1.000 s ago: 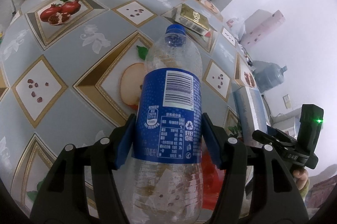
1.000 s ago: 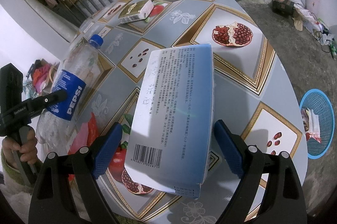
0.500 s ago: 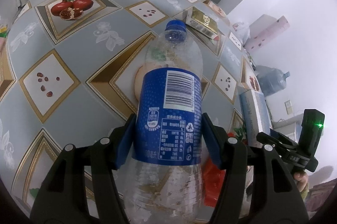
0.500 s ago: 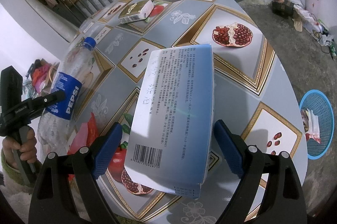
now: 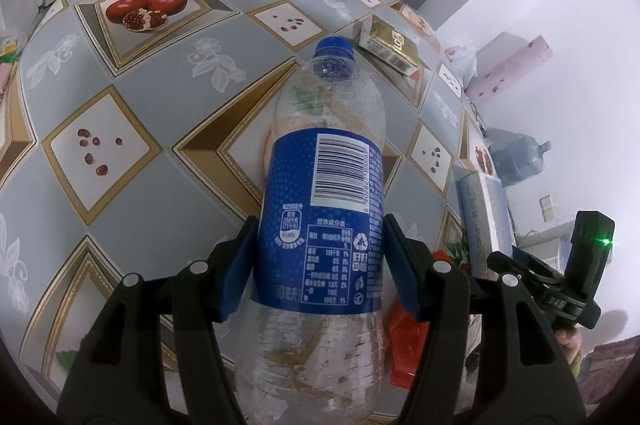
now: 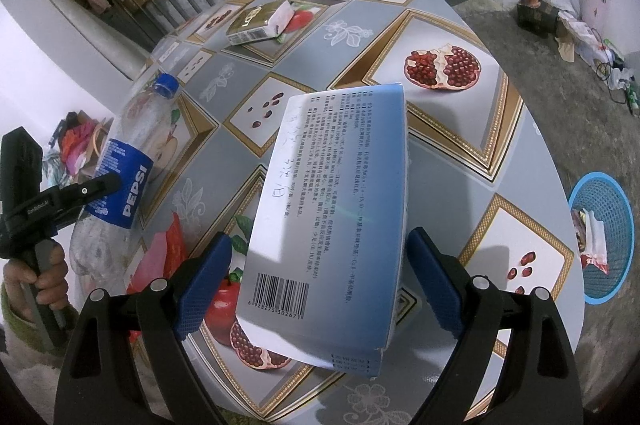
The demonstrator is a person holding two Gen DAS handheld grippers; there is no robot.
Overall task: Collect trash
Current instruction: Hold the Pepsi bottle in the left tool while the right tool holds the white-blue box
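Now my left gripper is clamped on the empty Pepsi bottle, lifted off the table. My right gripper pinches the blue-white carton above the tablecloth. Far right, a blue basket sits on the floor.

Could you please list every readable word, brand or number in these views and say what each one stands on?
"PEPSI": blue label of the plastic bottle.
"6928275302671": under the barcode on the blue-white box.
"DAS": right gripper's body, seen from the left wrist.
The box's fine print, the bottle's nutrition table and the gold carton's lettering are too small or blurred.
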